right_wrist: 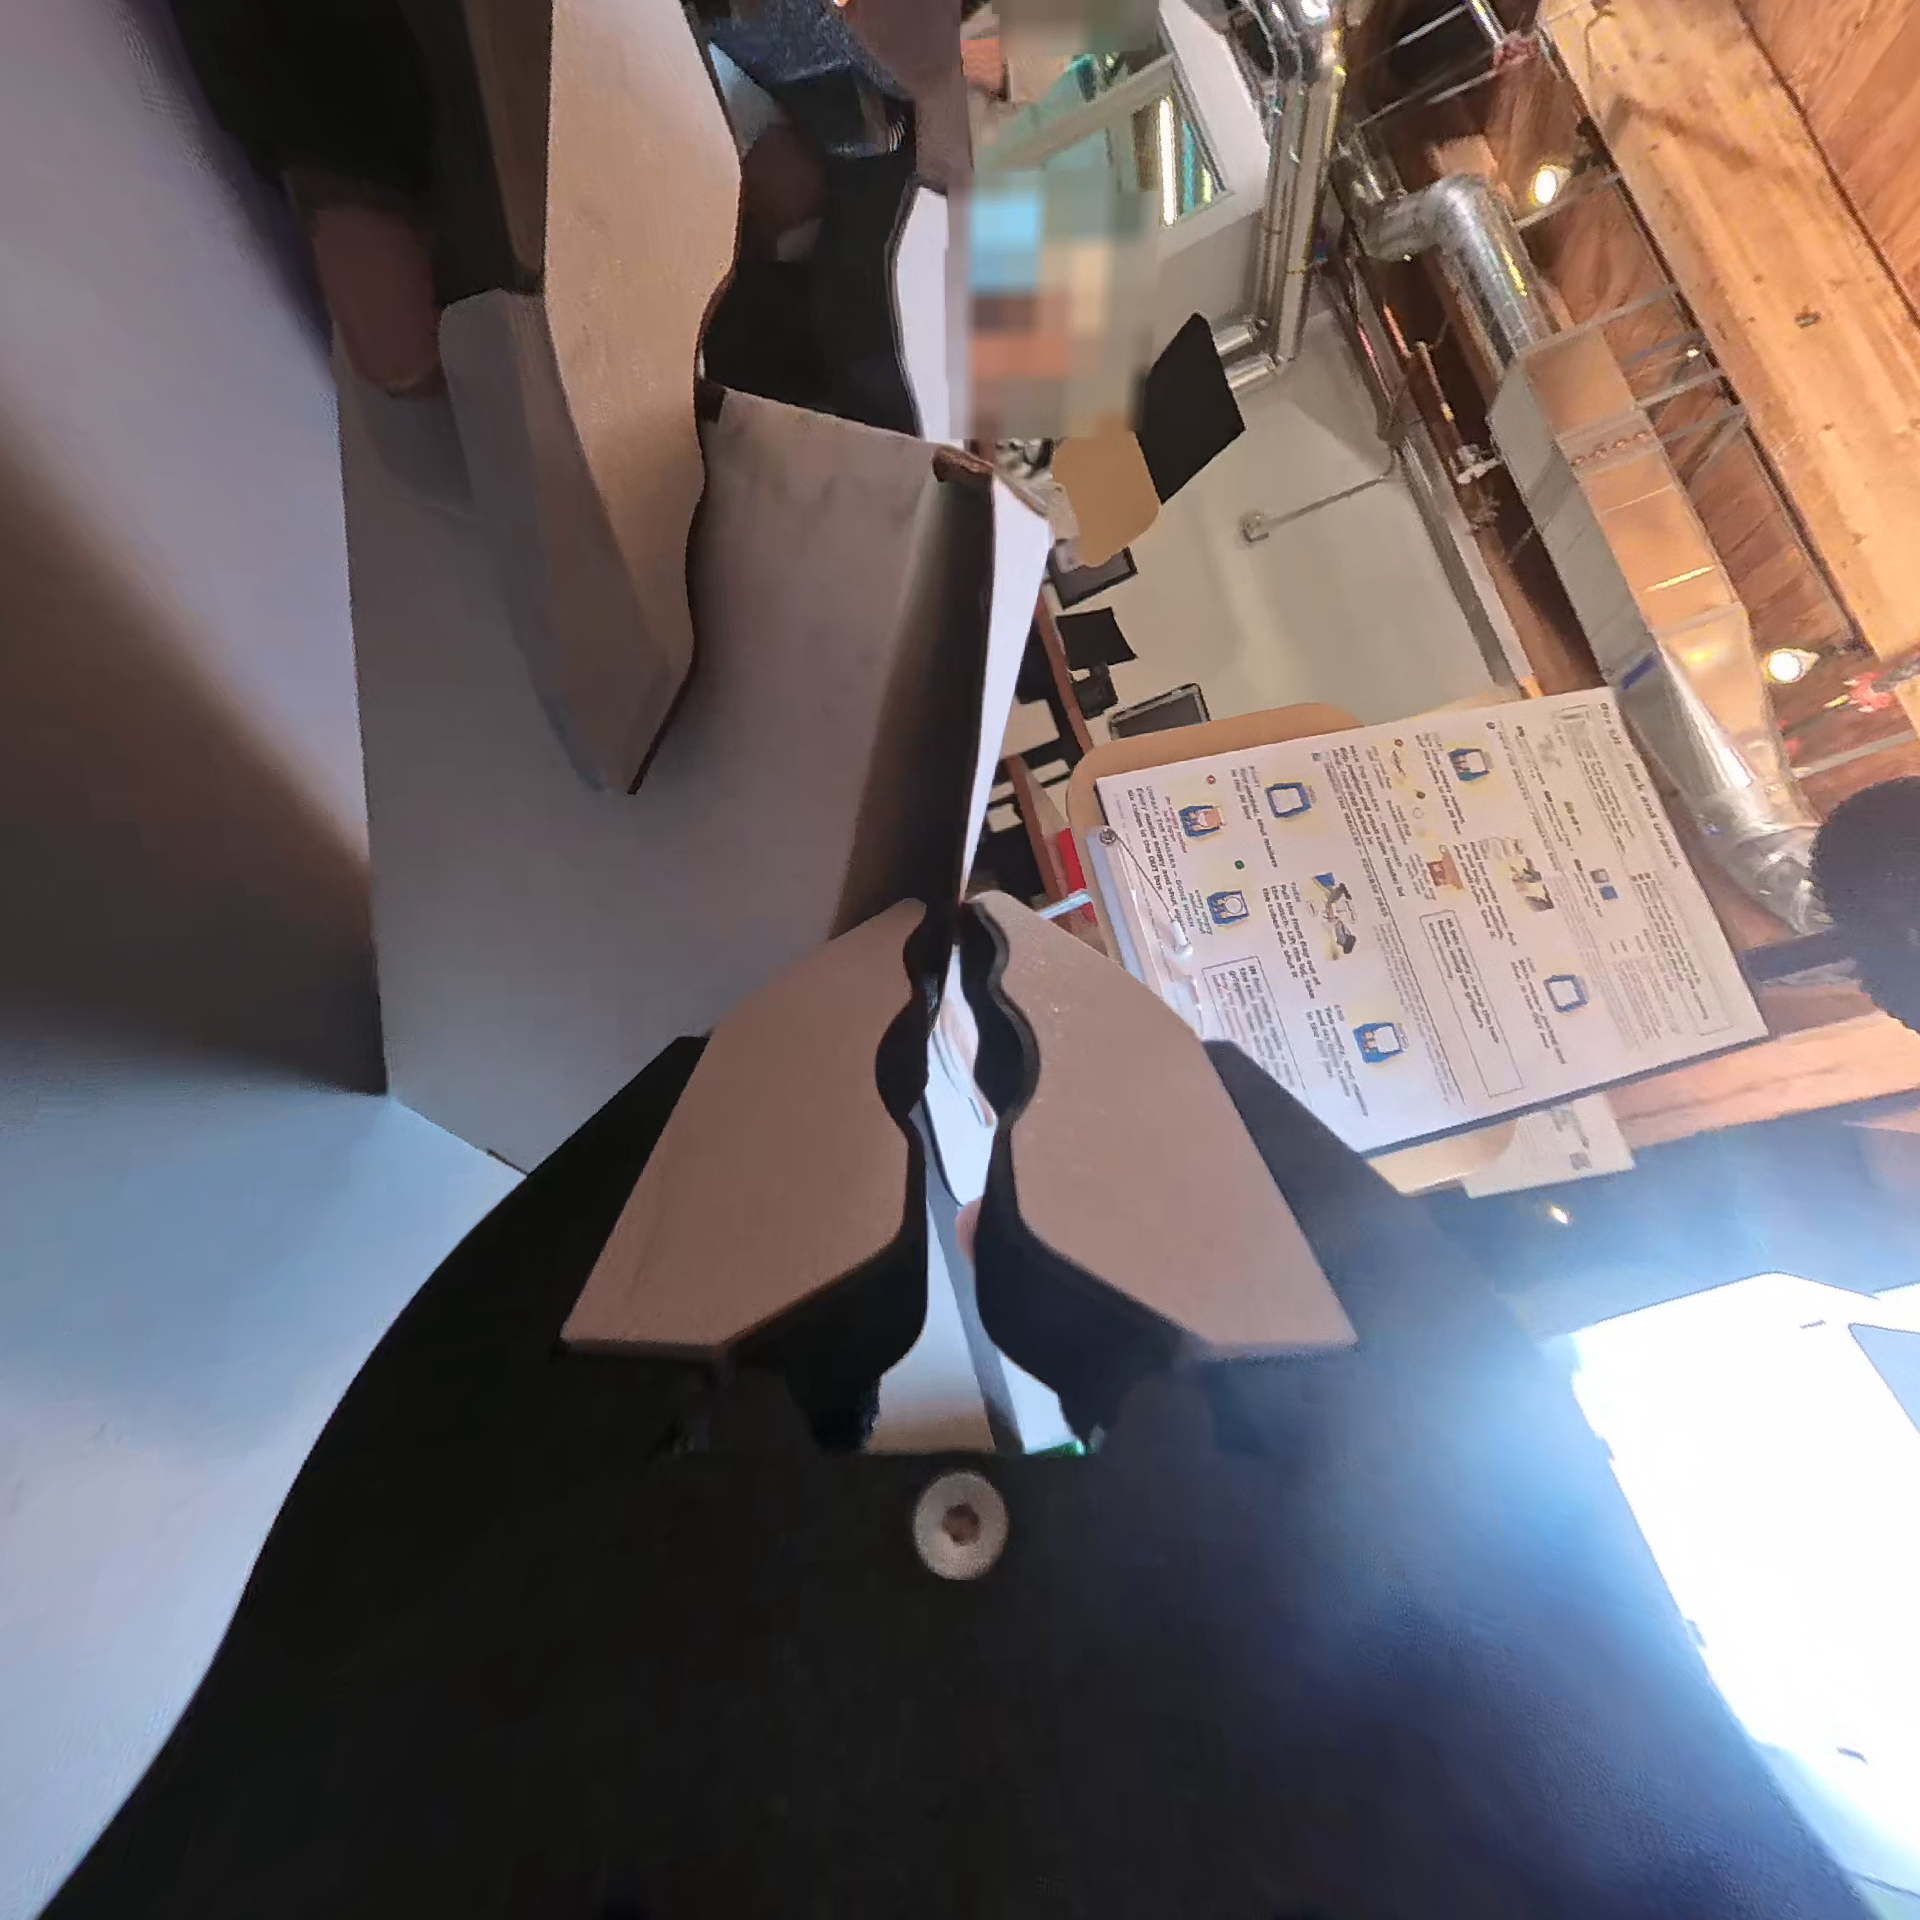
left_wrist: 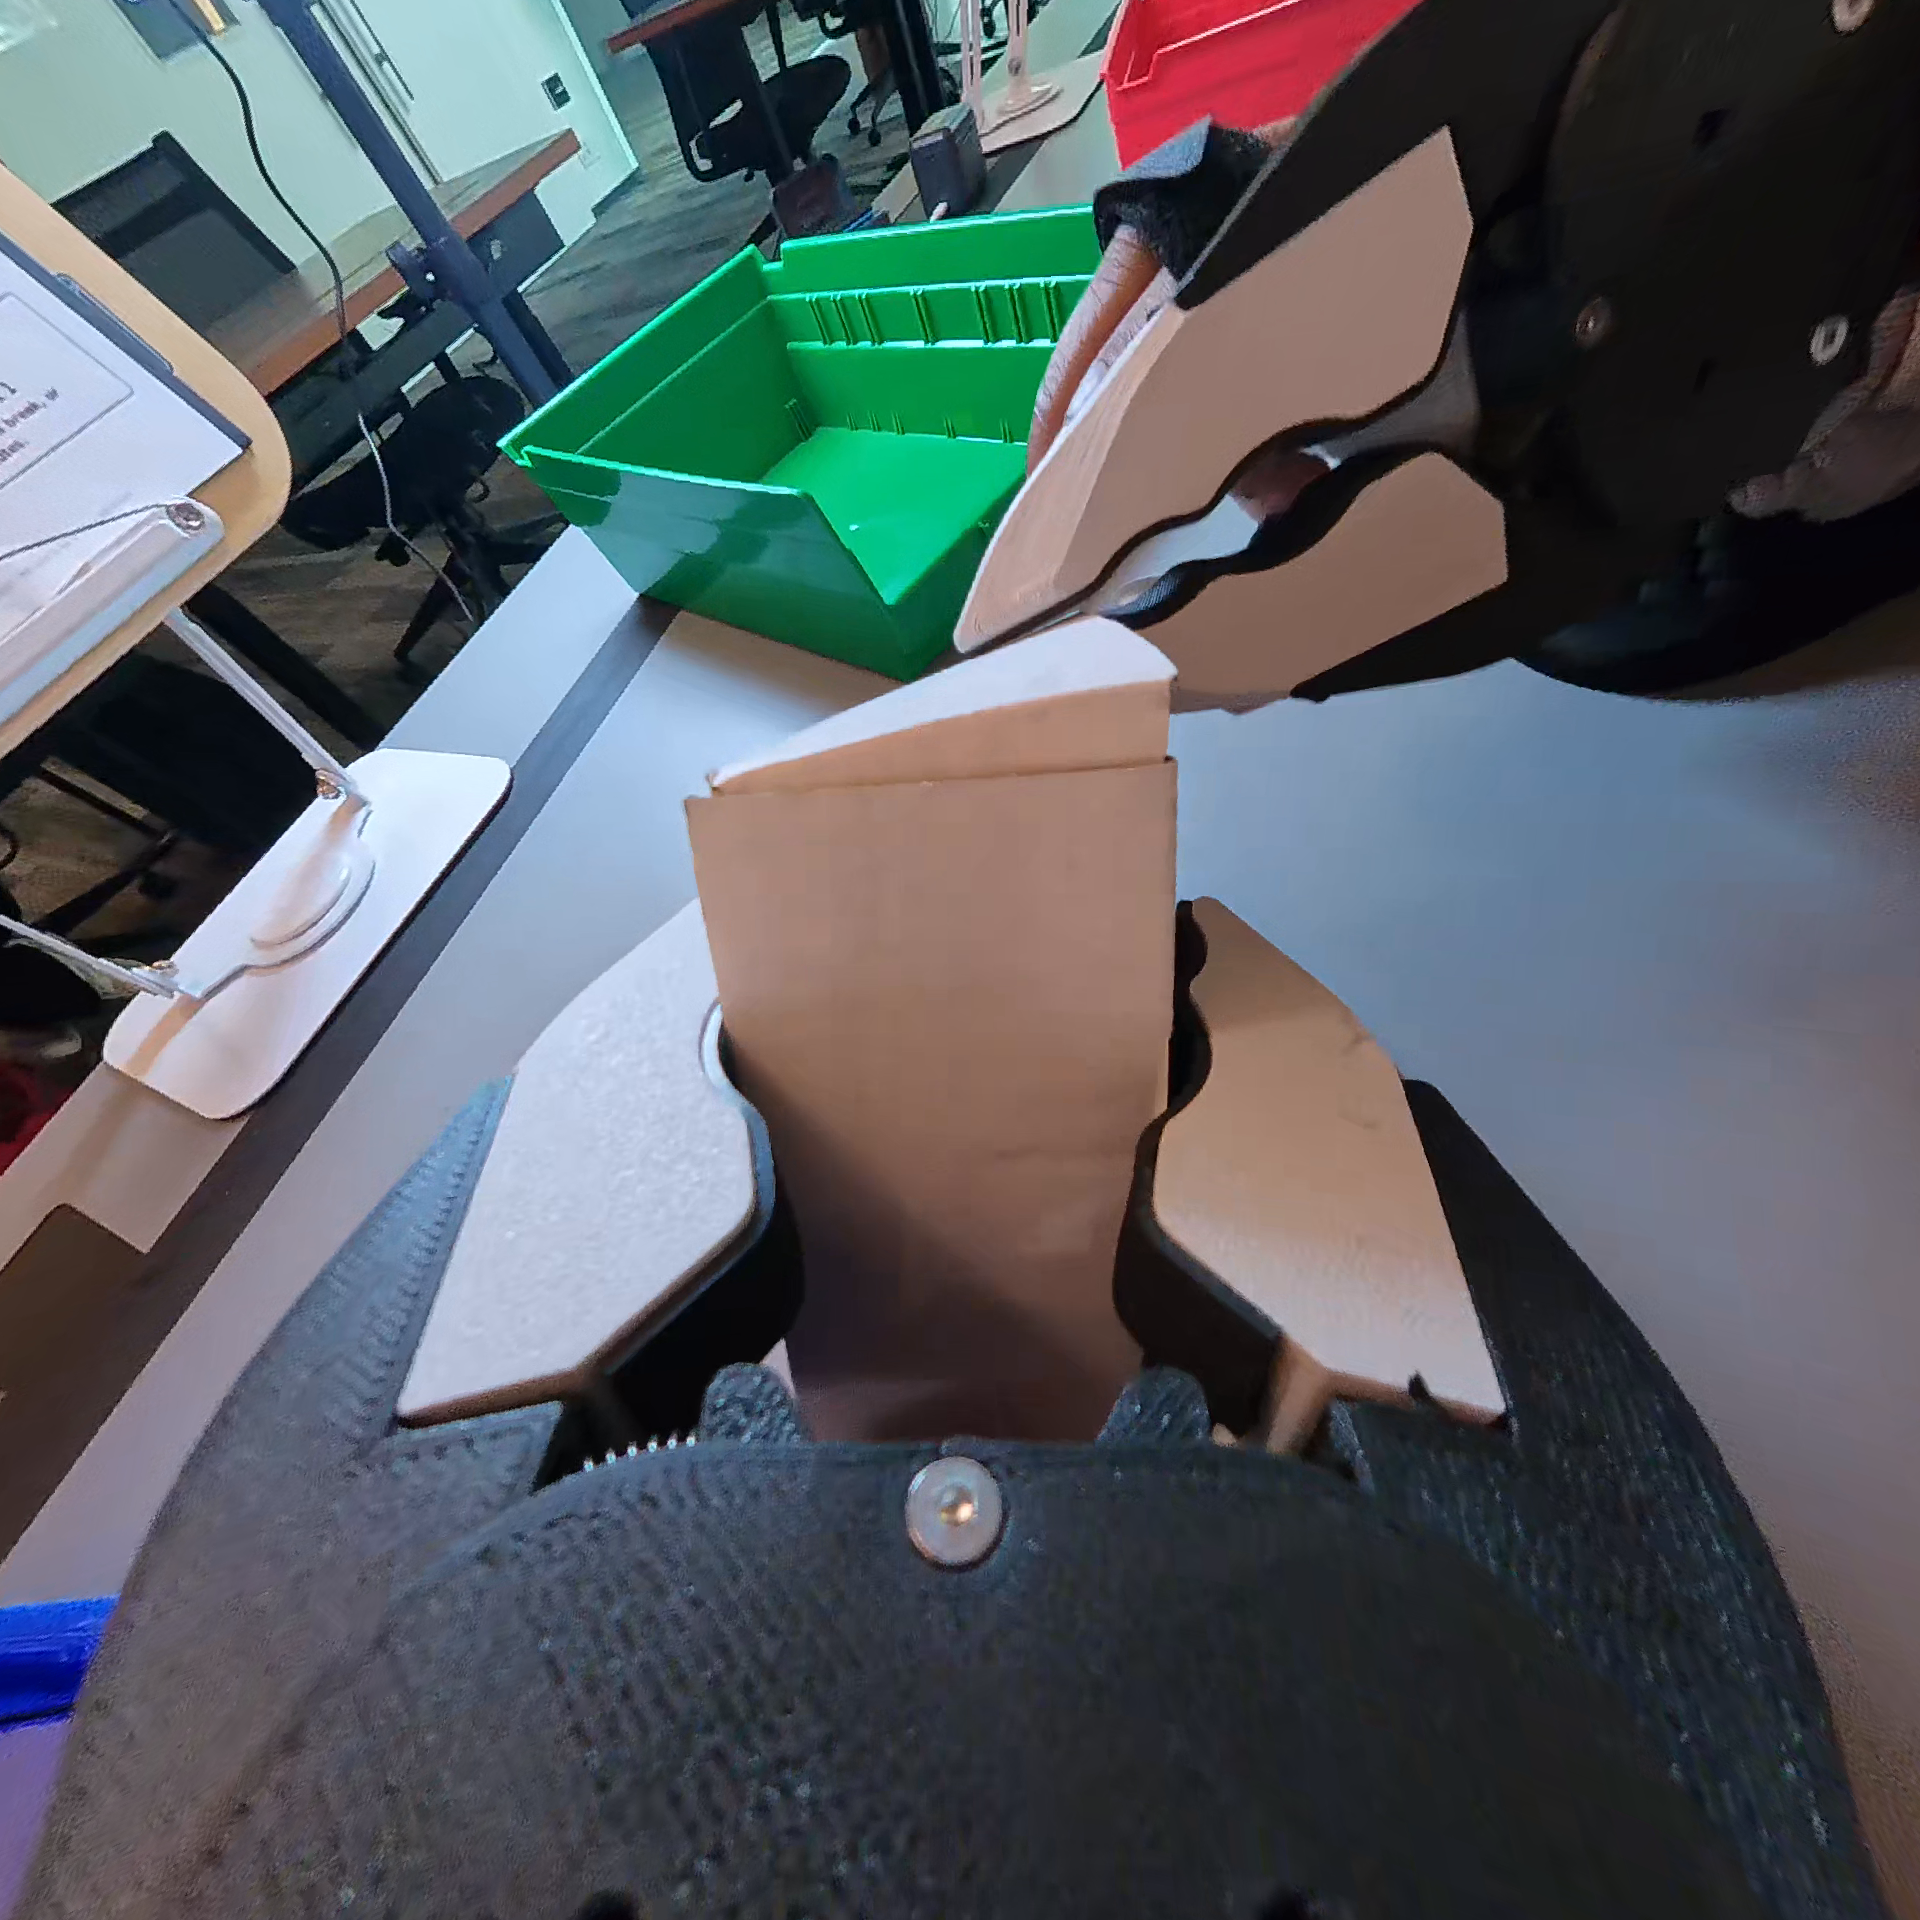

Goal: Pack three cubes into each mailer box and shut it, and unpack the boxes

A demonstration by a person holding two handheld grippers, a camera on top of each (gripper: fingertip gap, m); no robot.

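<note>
A pale cardboard mailer box (left_wrist: 935,1039) stands on edge between my left gripper's (left_wrist: 945,914) fingers, which are shut on its sides. Its top flap (left_wrist: 987,717) is folded over. My right gripper (left_wrist: 1081,649) comes in from the upper right, with its tips at that flap. In the right wrist view the right gripper (right_wrist: 951,914) is almost closed, and the dark edge of the box's flap (right_wrist: 966,675) runs into its tips. The box panel (right_wrist: 623,935) and a left finger (right_wrist: 623,468) lie behind. No cubes are in view.
An empty green bin (left_wrist: 831,468) sits on the grey table (left_wrist: 1558,987) behind the box. A red bin (left_wrist: 1195,62) is at the far right. An instruction sheet on a stand (right_wrist: 1403,914) has its white base (left_wrist: 312,883) at the table's left edge. A blue object (left_wrist: 42,1662) shows at the lower left.
</note>
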